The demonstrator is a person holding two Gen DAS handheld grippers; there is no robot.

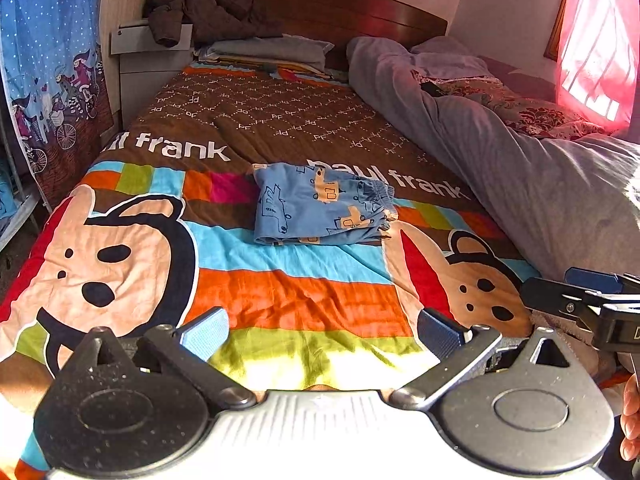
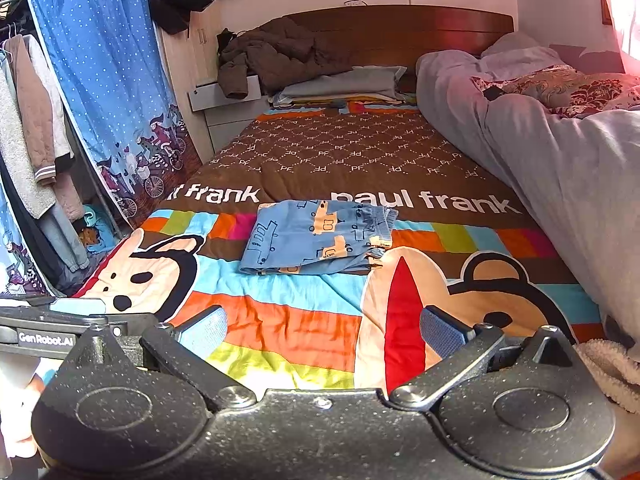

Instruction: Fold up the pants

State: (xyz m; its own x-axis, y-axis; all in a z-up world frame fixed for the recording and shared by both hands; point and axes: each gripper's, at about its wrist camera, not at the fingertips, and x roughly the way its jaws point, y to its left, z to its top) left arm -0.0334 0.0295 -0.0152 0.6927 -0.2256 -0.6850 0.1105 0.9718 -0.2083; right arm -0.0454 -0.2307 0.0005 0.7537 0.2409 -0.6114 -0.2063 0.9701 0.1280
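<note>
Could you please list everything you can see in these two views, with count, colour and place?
pants: one, blue with vehicle print, folded, mid-bed
bedspread: one, brown with coloured stripes and cartoon faces, covering the bed
grey duvet: one, bunched along the bed's right side
floral pillow: one, red patterned, far right
grey pillow: one, by the headboard
headboard: one, dark wood, far end
brown jacket: one, heaped on the white nightstand
blue curtain: dotted, left
hanging clothes: several, far left
left tool: open, empty
right tool: open, empty
</note>
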